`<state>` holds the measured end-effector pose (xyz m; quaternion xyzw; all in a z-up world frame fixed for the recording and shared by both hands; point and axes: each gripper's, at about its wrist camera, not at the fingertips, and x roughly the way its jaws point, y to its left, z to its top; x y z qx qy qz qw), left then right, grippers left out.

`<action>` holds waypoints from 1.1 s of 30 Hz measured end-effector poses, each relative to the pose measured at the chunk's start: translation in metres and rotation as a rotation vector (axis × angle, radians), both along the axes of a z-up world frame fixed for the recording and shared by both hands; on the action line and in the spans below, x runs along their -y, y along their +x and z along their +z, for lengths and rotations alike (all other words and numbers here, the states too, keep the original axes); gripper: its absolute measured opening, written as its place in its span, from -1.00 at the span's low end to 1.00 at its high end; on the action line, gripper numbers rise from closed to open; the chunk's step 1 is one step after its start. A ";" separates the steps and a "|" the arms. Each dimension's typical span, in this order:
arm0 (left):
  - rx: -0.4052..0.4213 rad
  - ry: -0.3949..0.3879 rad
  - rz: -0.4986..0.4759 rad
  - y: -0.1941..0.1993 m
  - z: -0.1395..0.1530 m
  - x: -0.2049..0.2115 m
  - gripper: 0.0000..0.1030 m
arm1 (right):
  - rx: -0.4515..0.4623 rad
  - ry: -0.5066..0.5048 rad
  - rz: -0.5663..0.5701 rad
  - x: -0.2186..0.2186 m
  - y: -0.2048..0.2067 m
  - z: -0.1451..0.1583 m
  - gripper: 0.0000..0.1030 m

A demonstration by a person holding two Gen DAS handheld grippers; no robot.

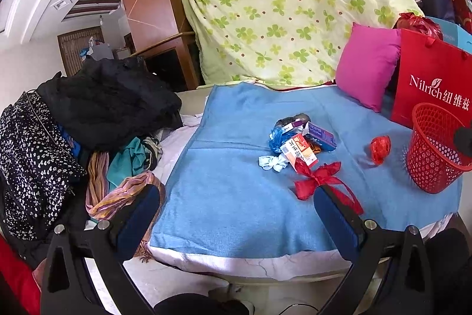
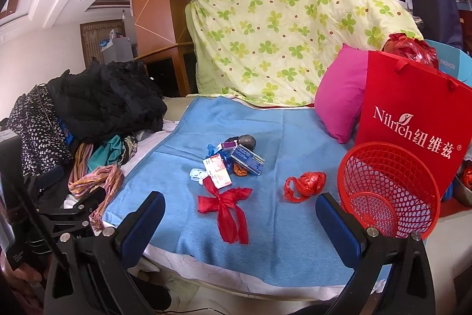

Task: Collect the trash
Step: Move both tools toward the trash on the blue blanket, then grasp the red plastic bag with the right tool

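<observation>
Left claw (image 1: 236,214) and right claw (image 2: 240,223) gaped wide, empty. We logged trash pile (image 1: 298,138) mid-blanket (image 1: 224,197). Only right view showed red basket (image 2: 389,191) interior, empty.

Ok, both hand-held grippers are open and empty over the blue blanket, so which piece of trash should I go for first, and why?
Probably ease the right hand-held gripper forward onto the crumpled red plastic wrapper. It lies alone on the blue blanket, apart from the cluttered pile of small cartons, and is the piece closest to the red mesh plastic basket, so the carry looks short.
</observation>
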<state>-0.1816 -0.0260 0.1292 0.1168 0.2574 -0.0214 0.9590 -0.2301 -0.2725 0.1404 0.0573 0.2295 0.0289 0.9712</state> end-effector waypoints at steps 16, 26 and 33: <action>-0.123 -0.126 -0.105 0.053 -0.055 -0.001 1.00 | -0.129 0.033 -0.060 0.017 0.057 -0.041 1.00; -0.232 -0.206 -0.199 0.116 -0.119 0.008 1.00 | -0.312 0.076 -0.136 0.027 0.175 -0.094 0.99; -0.306 -0.235 -0.328 0.157 -0.136 0.047 1.00 | -0.451 -0.028 -0.285 0.044 0.257 -0.128 0.70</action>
